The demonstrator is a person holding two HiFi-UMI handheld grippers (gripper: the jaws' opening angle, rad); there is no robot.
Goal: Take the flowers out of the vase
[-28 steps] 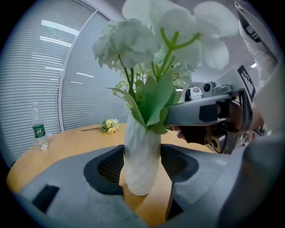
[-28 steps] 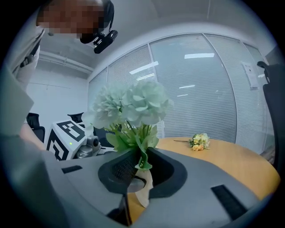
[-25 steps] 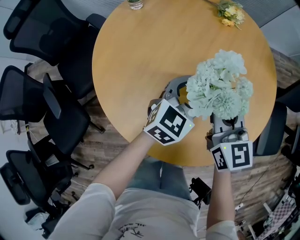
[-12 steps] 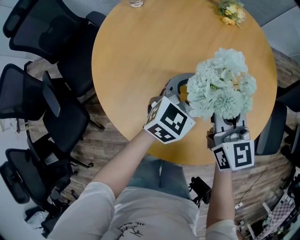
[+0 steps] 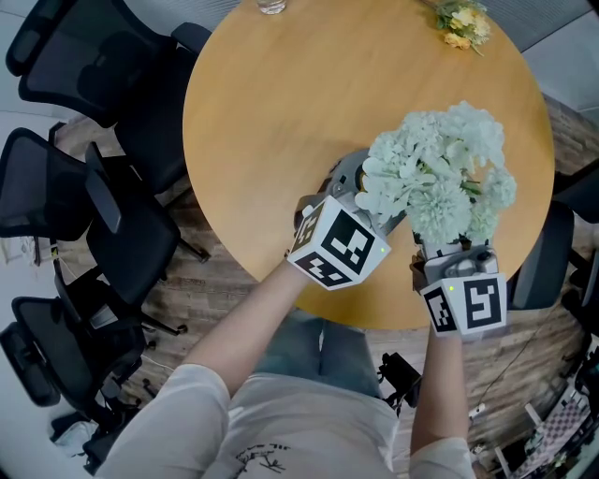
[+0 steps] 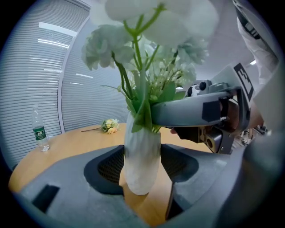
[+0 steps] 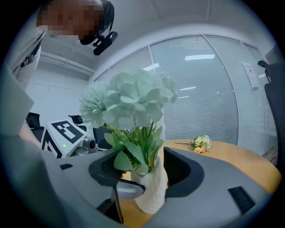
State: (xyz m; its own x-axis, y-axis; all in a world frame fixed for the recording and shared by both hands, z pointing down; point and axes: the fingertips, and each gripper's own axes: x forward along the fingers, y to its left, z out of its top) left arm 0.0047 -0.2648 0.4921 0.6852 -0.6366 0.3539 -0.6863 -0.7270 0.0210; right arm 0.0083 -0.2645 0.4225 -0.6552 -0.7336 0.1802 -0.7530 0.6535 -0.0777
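Observation:
A bunch of pale green flowers [image 5: 435, 182] stands in a white ribbed vase [image 6: 141, 164] near the front right of the round wooden table [image 5: 281, 122]. My left gripper [image 5: 360, 192] comes in from the left, and its pads press on the two sides of the vase body. My right gripper [image 5: 449, 245] reaches in from the near edge at the height of the vase neck [image 7: 149, 171]. Its jaws are opening. The stems and leaves [image 7: 133, 153] stand between them, untouched by the pads. From the head view the blooms hide the vase.
A small bunch of yellow flowers [image 5: 460, 23] lies at the table's far side. A water bottle [image 6: 40, 131] stands at the far edge. Black office chairs [image 5: 84, 65] crowd the left side, and another chair [image 5: 538, 262] stands at the right.
The flower bunch has leaned over to the left, toward my left gripper. Both hands have stayed where they were.

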